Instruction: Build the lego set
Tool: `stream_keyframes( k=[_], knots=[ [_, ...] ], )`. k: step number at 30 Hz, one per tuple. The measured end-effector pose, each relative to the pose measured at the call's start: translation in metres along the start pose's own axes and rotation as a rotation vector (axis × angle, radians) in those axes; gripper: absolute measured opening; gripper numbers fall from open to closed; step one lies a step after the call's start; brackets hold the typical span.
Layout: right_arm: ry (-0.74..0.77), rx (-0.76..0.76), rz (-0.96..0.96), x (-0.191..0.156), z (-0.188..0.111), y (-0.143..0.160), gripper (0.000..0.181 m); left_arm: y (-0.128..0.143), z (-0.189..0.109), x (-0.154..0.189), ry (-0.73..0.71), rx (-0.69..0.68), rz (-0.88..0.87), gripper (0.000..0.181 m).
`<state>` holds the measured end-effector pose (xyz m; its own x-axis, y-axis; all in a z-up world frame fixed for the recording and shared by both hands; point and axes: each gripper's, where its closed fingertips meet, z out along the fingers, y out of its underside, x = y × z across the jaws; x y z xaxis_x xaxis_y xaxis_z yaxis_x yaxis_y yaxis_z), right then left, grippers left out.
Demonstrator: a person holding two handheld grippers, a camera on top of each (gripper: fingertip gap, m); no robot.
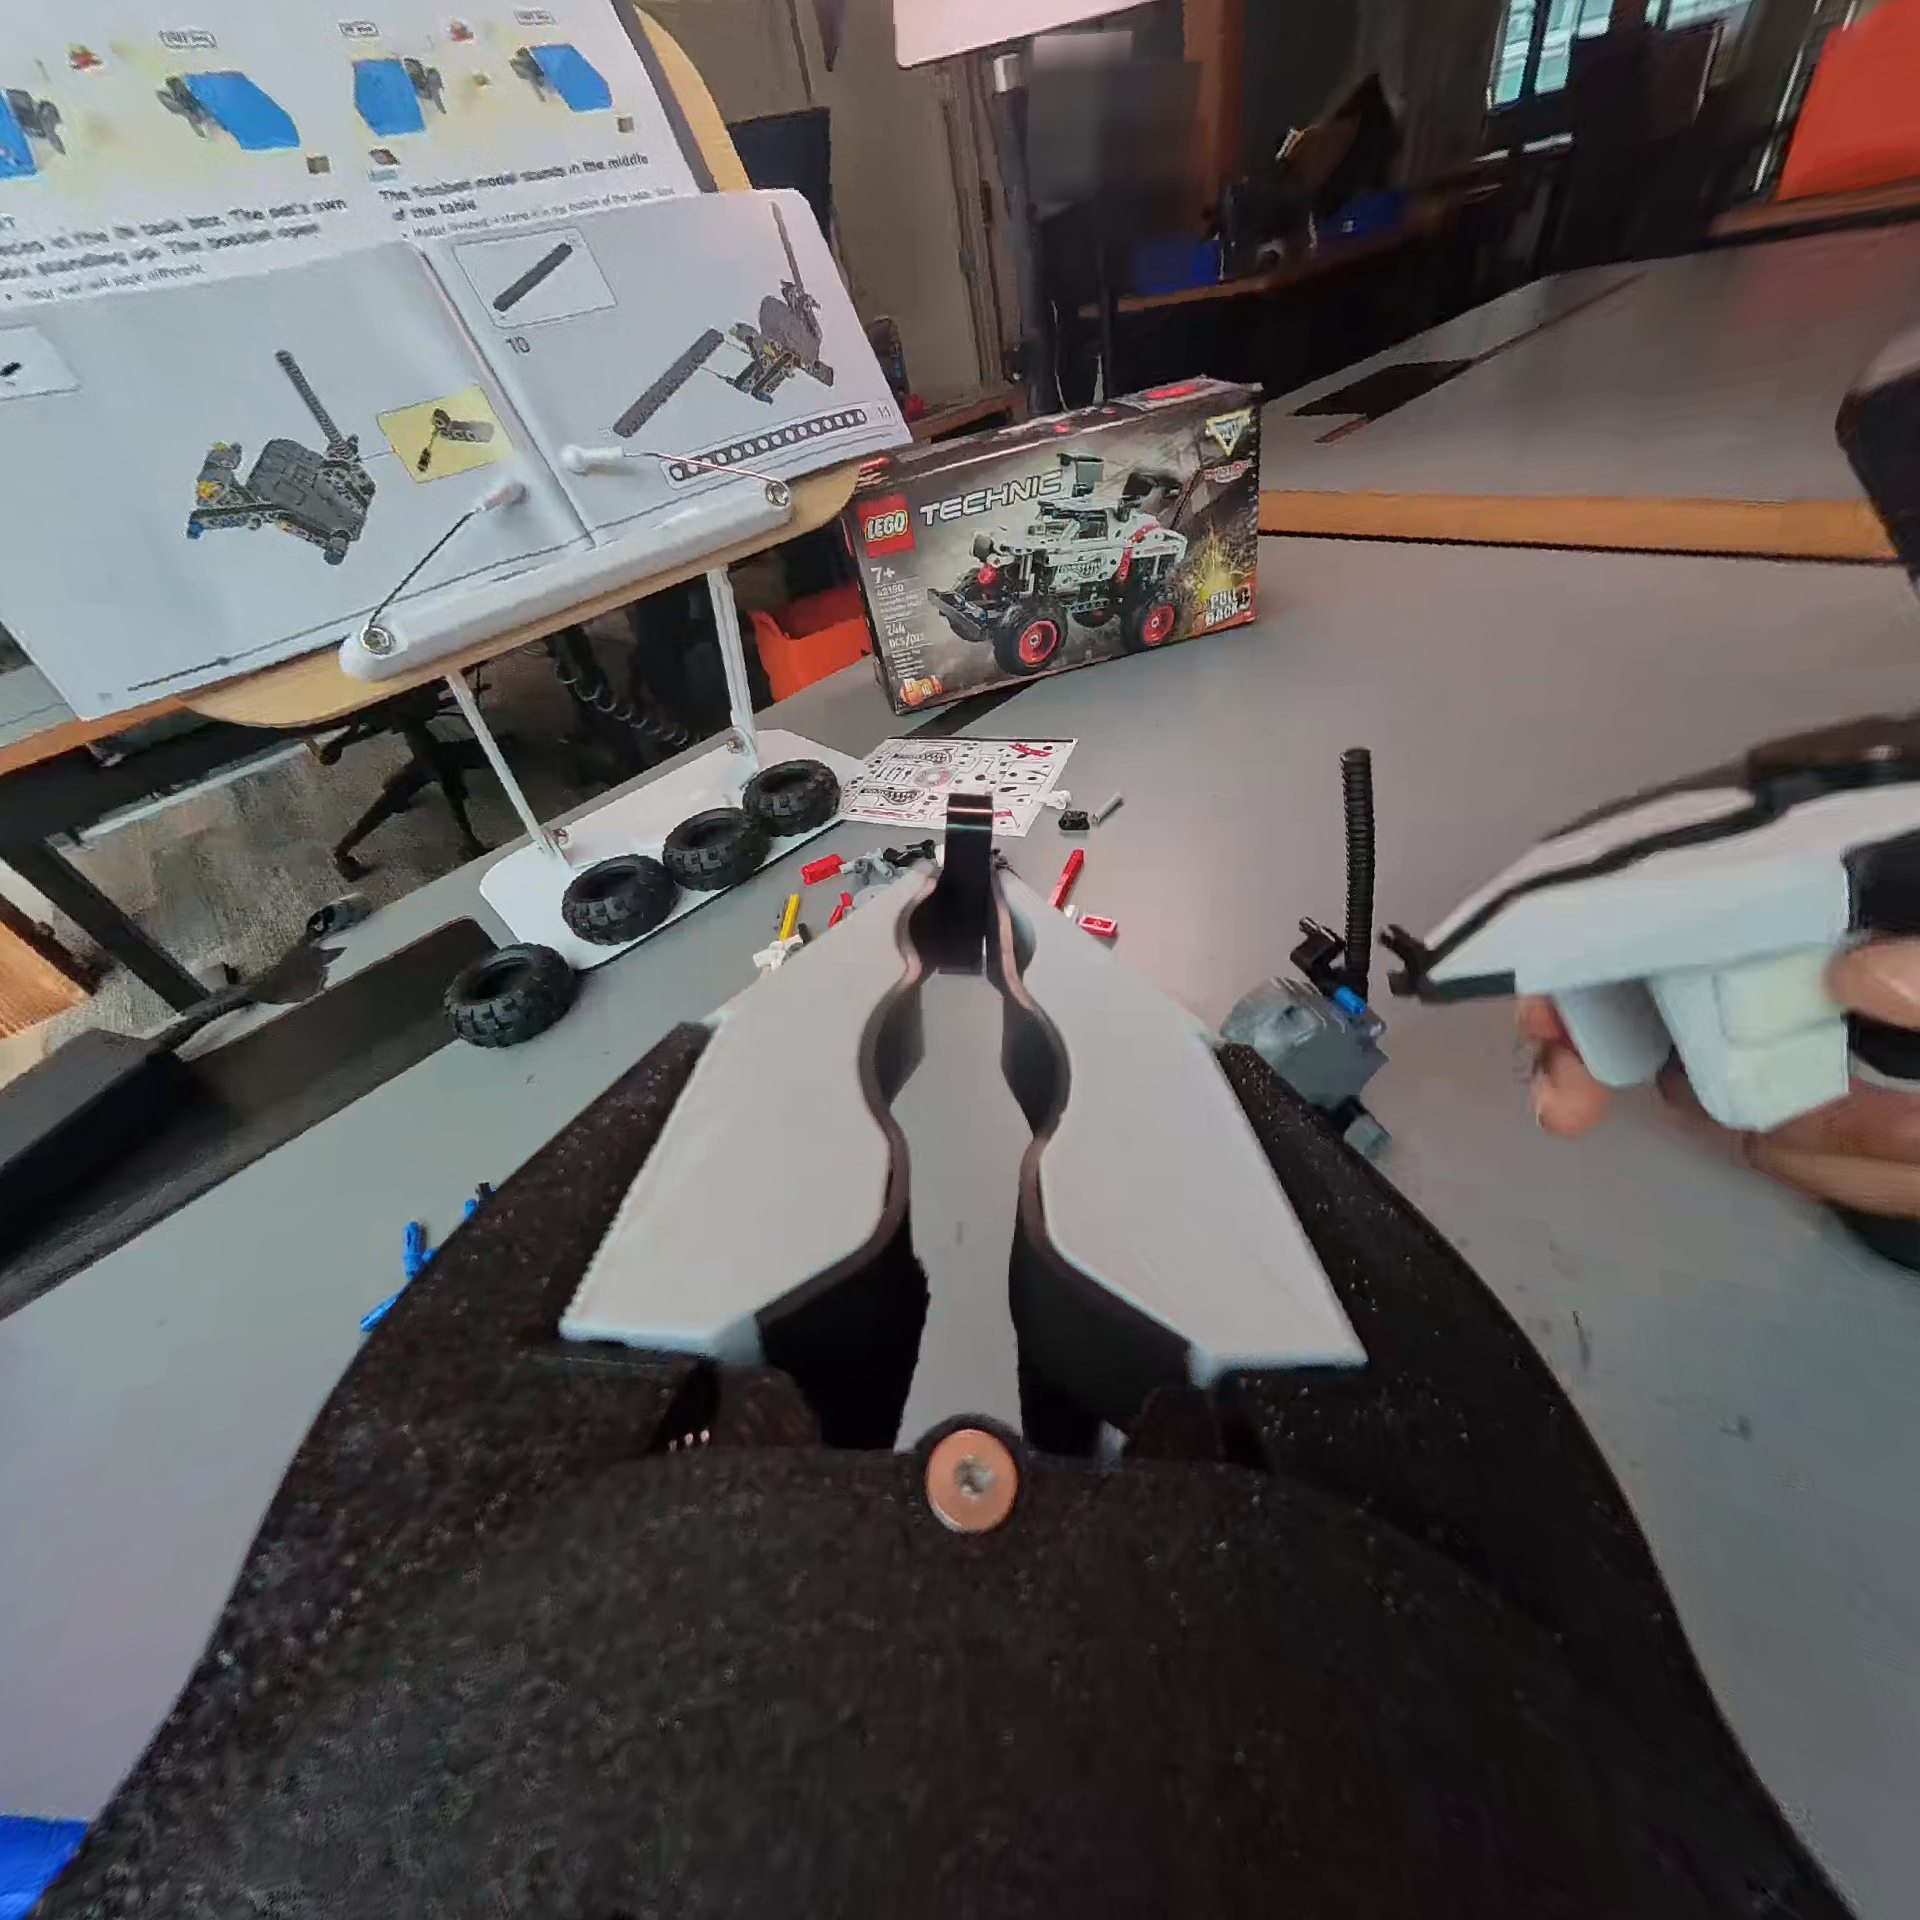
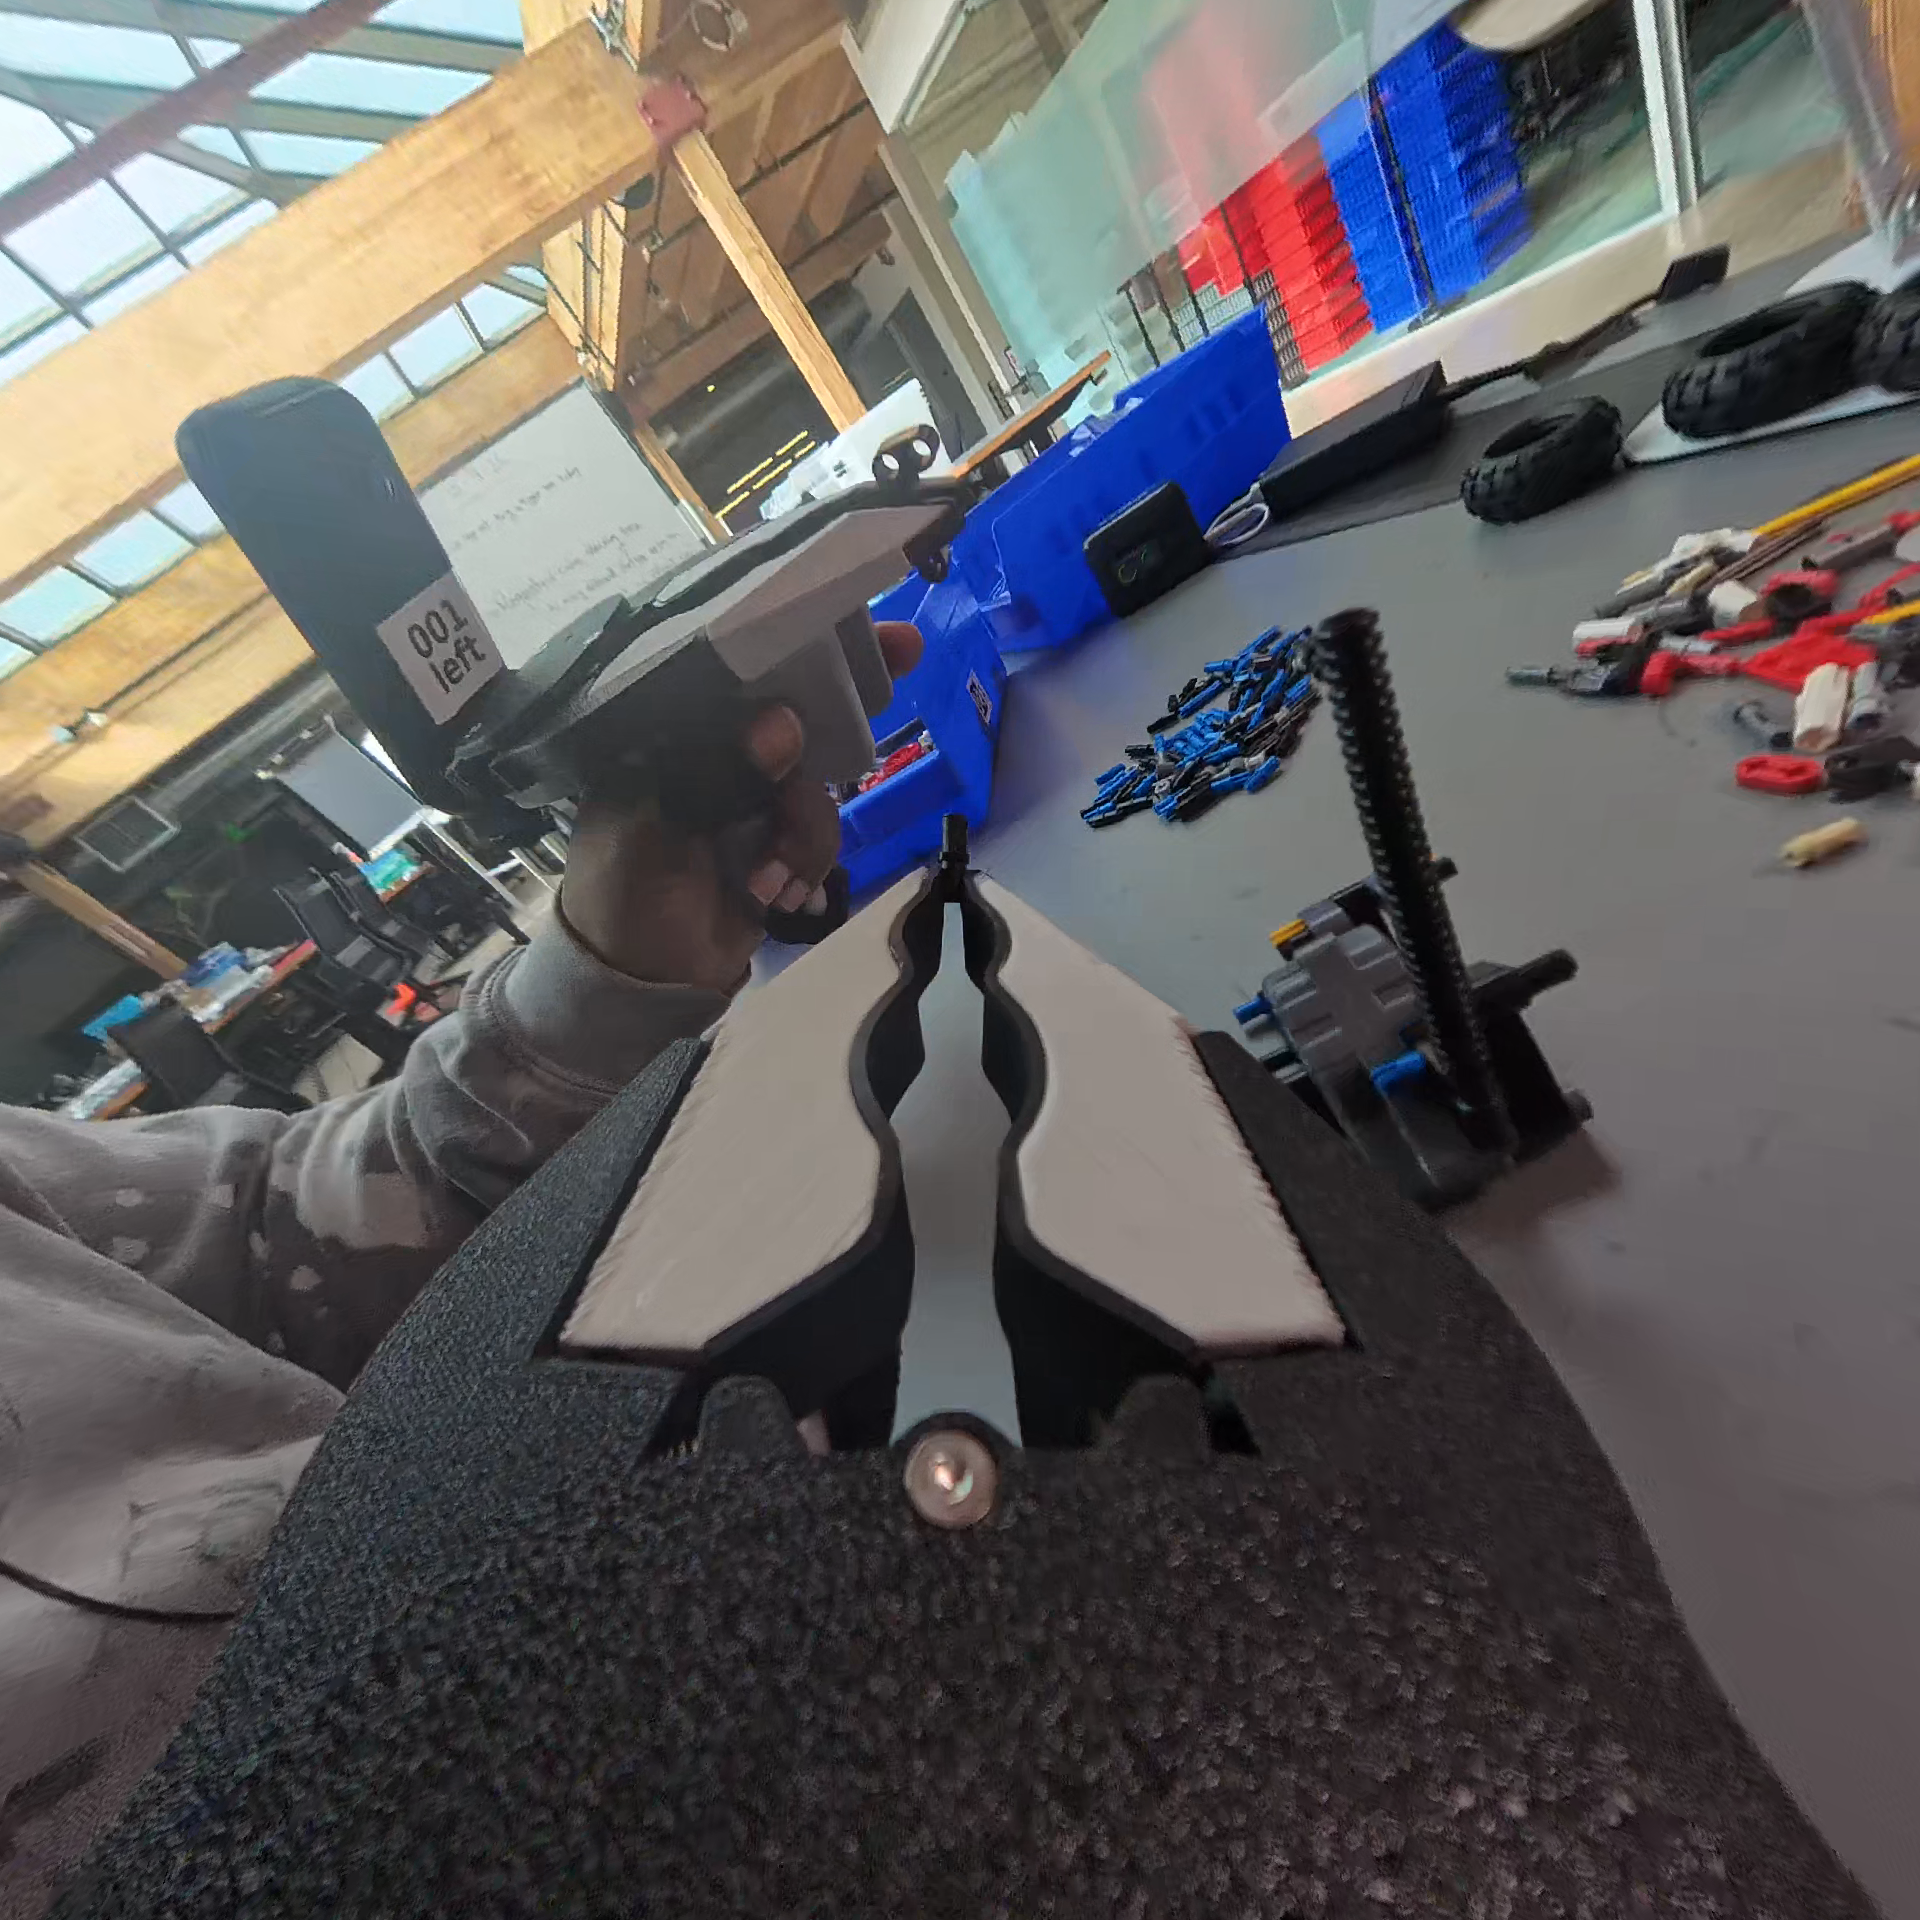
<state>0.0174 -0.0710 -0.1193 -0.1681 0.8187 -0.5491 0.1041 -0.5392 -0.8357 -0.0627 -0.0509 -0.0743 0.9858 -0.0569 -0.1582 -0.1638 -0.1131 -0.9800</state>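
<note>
My left gripper (image 1: 964, 894) is shut on a short black beam piece (image 1: 966, 831) that sticks out past its tips, held above the grey table. It also shows in the right wrist view (image 2: 930, 514), in a hand, with the holed piece (image 2: 902, 449) at its tip. My right gripper (image 2: 954, 888) is shut on a small black pin (image 2: 952, 844). It shows at the right of the left wrist view (image 1: 1403, 964). The part-built model (image 1: 1311, 1029), a grey block with a long black upright beam (image 1: 1354, 862), stands on the table beside the right gripper (image 2: 1351, 1013).
An instruction booklet (image 1: 416, 416) is open on a stand at the back left, with the set's box (image 1: 1060, 540) and a sticker sheet (image 1: 961, 774) beside it. Several black tyres (image 1: 717, 847), loose red and grey parts (image 2: 1745, 634), a pile of blue pins (image 2: 1210, 727) and blue bins (image 2: 1122, 468) lie around. About 9 cm separates my left fingertips from my right.
</note>
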Motion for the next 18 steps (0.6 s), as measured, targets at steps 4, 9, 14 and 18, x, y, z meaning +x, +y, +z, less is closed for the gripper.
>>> stream_keyframes(
  k=[4, 9, 14, 18],
  knots=[
    [0.001, 0.019, -0.252, -0.007, 0.001, -0.025, 0.003, 0.022, -0.002, 0.031, 0.129, -0.048, 0.028, 0.007],
    [-0.004, 0.01, -0.359, -0.004, -0.003, -0.03, 0.003, 0.032, 0.002, 0.041, 0.223, -0.094, -0.039, 0.007],
    [-0.016, -0.032, -0.362, 0.005, -0.005, -0.031, 0.004, 0.031, -0.003, 0.047, 0.345, -0.095, -0.237, 0.007],
    [-0.034, -0.122, -0.393, 0.006, -0.003, -0.018, 0.004, 0.032, -0.004, 0.05, 0.45, -0.113, -0.468, 0.007]
  ],
)
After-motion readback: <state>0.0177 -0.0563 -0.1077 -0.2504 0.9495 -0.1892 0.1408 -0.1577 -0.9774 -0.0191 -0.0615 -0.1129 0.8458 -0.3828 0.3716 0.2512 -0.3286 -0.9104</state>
